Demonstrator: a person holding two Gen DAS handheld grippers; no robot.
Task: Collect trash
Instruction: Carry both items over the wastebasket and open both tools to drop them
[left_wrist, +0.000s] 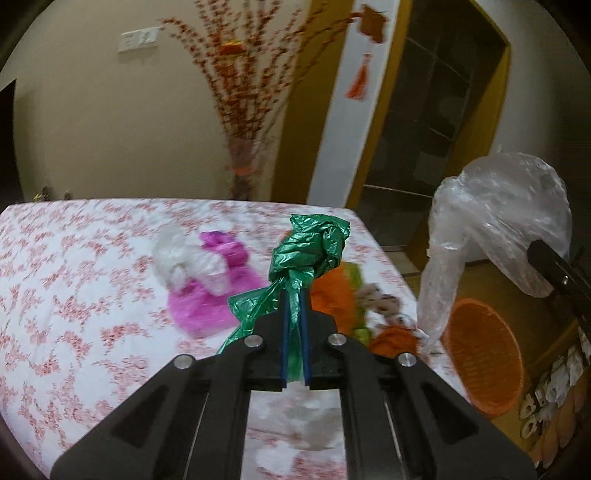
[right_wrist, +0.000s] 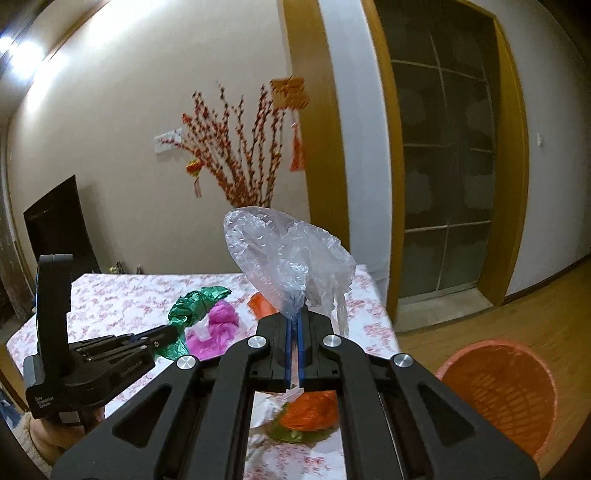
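My left gripper (left_wrist: 294, 295) is shut on a crumpled green plastic bag (left_wrist: 308, 247), held up above the flowered table (left_wrist: 74, 314). From the right wrist view the same left gripper (right_wrist: 171, 332) shows at the left with the green bag (right_wrist: 195, 304) at its tips. My right gripper (right_wrist: 295, 319) is shut on a clear plastic bag (right_wrist: 291, 258), also lifted off the table; that clear bag (left_wrist: 498, 236) hangs at the right in the left wrist view. An orange basket (right_wrist: 506, 387) stands on the floor to the right of the table.
On the tablecloth lie a pink bag (left_wrist: 210, 295) with a white bag (left_wrist: 188, 258) on it, and orange and yellow-green bags (left_wrist: 332, 295). A vase of red branches (right_wrist: 240, 147) stands behind the table. A dark chair (right_wrist: 55, 221) is at the far left, a glass door (right_wrist: 443, 166) on the right.
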